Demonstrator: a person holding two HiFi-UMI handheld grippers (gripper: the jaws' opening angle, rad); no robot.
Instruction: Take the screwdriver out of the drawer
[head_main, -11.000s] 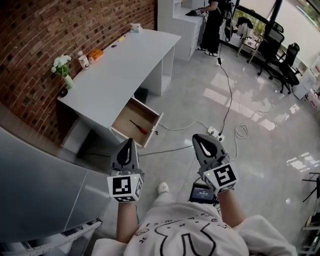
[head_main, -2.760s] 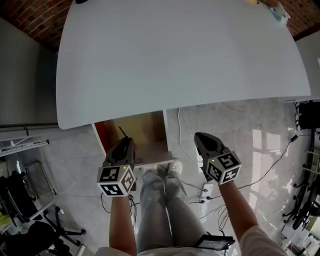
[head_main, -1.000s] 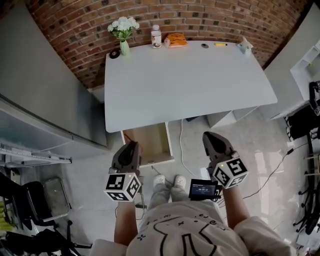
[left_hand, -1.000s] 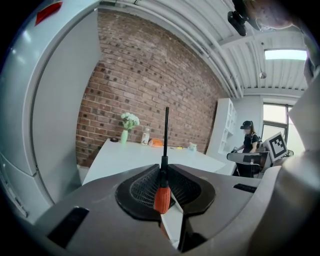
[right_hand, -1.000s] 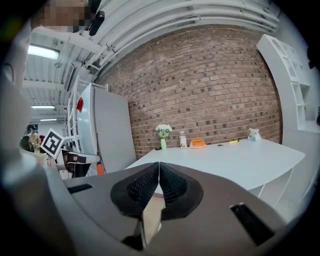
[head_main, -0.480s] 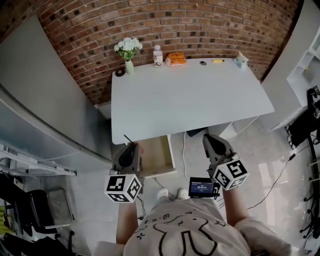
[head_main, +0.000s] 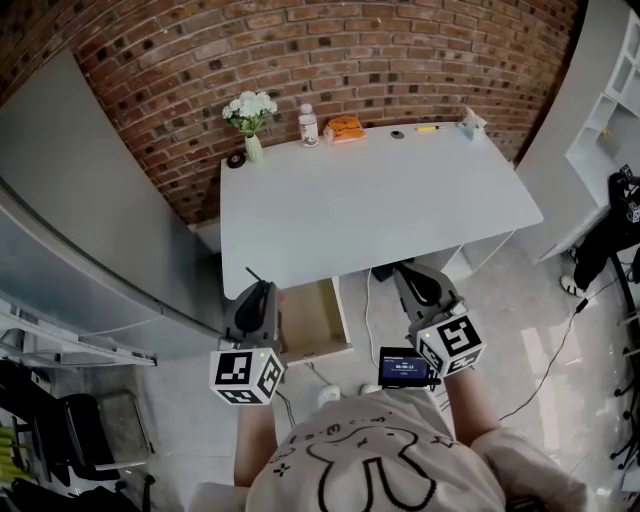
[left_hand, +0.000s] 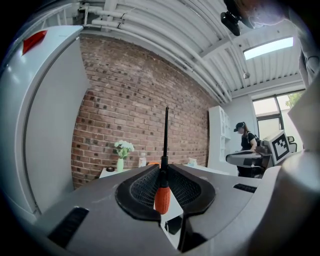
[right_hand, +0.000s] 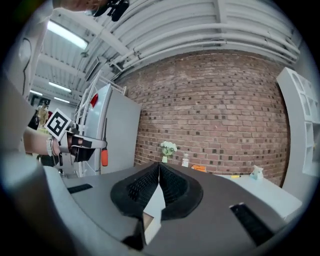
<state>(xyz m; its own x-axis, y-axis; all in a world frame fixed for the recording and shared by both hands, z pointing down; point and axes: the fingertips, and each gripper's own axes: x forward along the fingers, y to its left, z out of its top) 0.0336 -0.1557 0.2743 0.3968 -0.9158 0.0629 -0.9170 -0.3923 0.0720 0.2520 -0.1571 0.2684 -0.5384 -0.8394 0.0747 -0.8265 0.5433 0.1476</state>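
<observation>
Your left gripper (left_hand: 164, 172) is clamped on the screwdriver (left_hand: 162, 195) at its orange handle, shaft pointing up, out of the open drawer (head_main: 318, 322) under the desk (head_main: 380, 205). Your right gripper (right_hand: 159, 170) has its jaws pressed together, nothing between them

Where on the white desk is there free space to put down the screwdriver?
The whole middle and front of the desk is bare, from the front edge up to the back row. It is crowded only along the brick wall: flower vase, bottle, orange packet, small yellow item.
</observation>
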